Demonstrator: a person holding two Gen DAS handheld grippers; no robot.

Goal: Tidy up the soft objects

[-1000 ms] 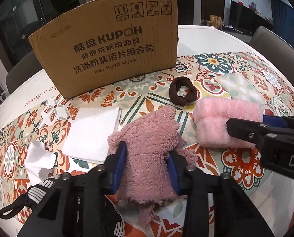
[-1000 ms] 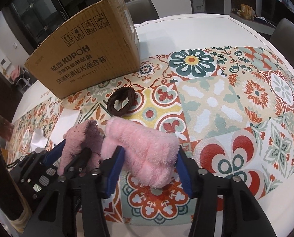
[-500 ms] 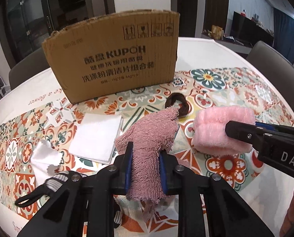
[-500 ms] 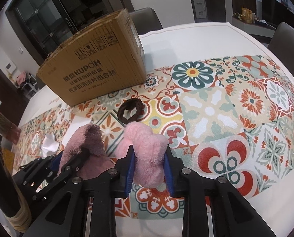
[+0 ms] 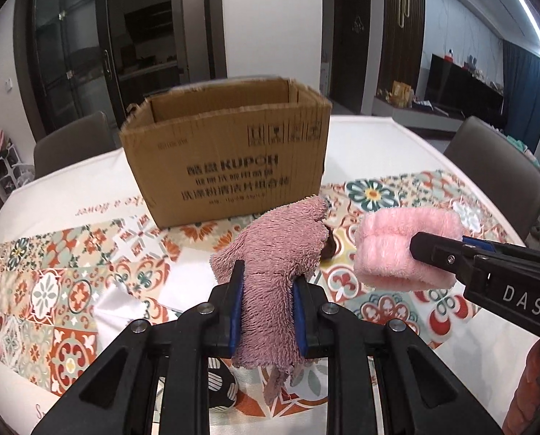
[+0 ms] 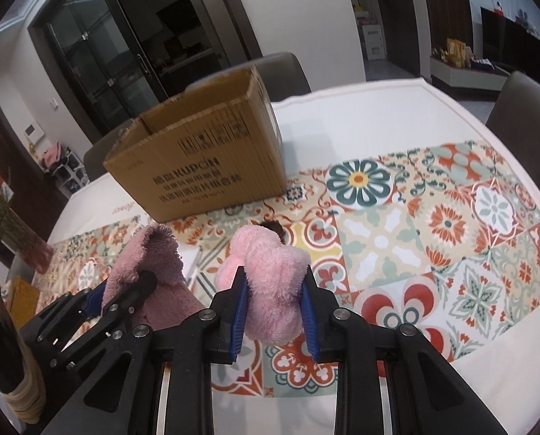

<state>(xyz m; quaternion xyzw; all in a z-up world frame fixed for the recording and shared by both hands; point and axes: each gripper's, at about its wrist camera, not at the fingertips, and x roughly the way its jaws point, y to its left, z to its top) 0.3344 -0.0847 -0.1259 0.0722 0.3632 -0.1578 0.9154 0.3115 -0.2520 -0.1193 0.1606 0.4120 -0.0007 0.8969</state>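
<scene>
My left gripper [image 5: 266, 282] is shut on a mauve fluffy cloth [image 5: 277, 250] and holds it lifted above the table; the cloth also shows in the right wrist view [image 6: 150, 264]. My right gripper [image 6: 273, 286] is shut on a light pink fluffy cloth [image 6: 270, 272], also lifted; it shows in the left wrist view [image 5: 404, 246] to the right of the mauve one. An open cardboard box [image 5: 230, 159] stands beyond both on the table, its opening facing up [image 6: 197, 159]. A brown hair scrunchie [image 5: 329, 244] lies mostly hidden behind the cloths.
A white folded cloth [image 5: 186, 275] and a crumpled white tissue [image 5: 117, 308] lie on the patterned tablecloth [image 6: 433, 239] at the left. A striped black item [image 5: 222, 388] sits under my left gripper. Chairs [image 5: 494, 166] surround the table. A vase of dried flowers [image 6: 19, 232] stands far left.
Both grippers closed on their cloths and lifted them off the table, rising so the box's open top now shows.
</scene>
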